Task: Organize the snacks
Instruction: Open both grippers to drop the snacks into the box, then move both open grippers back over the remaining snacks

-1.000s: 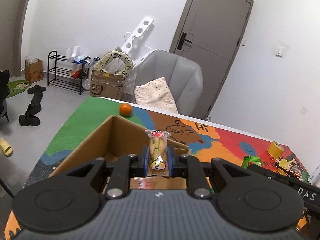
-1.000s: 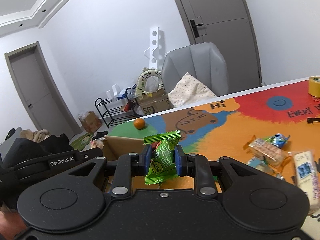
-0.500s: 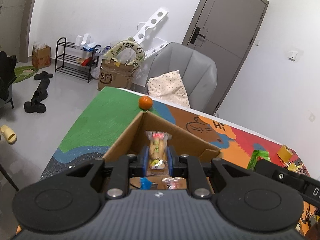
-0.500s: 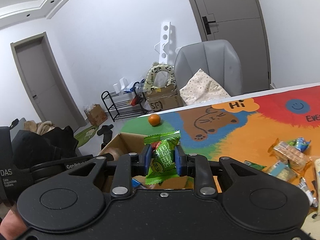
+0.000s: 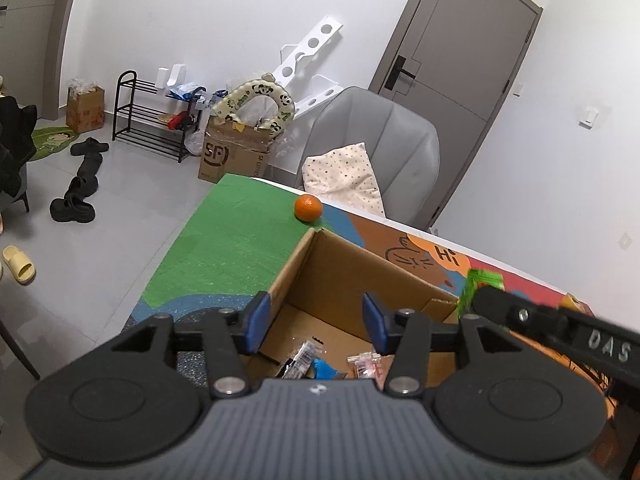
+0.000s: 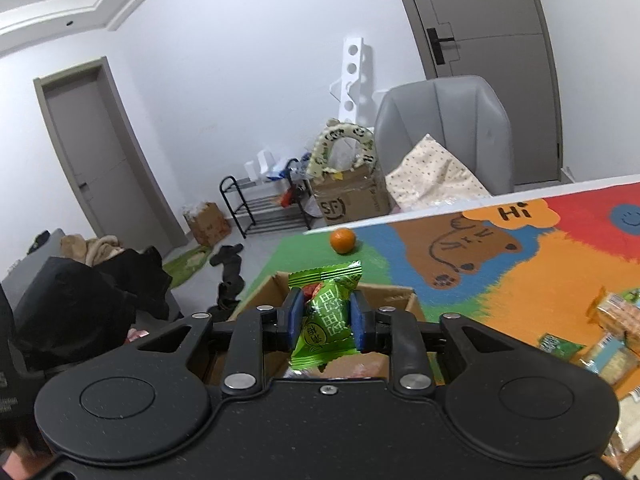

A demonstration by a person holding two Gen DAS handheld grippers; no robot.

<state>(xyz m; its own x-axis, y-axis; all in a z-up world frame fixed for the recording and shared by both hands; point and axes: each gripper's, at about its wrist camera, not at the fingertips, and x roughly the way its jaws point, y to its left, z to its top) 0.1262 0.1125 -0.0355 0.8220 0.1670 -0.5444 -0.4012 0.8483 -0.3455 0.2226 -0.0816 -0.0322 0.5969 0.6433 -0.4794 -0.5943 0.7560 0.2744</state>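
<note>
My left tongs [image 5: 316, 322] hang over the open cardboard box [image 5: 340, 264], jaws parting with nothing between the blue pads. Below them, on the box floor, lie several small wrapped snacks [image 5: 362, 362]. An orange [image 5: 308, 208] sits on the green part of the bench [image 5: 232, 240], just beyond the far corner of the box. To the right, my right tongs [image 6: 326, 320] are above the near rim of the same box, jaws easing apart, with a green snack packet [image 6: 326, 312] upright between the pads; whether the pads press on it, I cannot tell for certain, but it stands suspended there. Further right, loose snack packets [image 6: 612, 316] lie on the orange area of the bench, well apart from the box.
</note>
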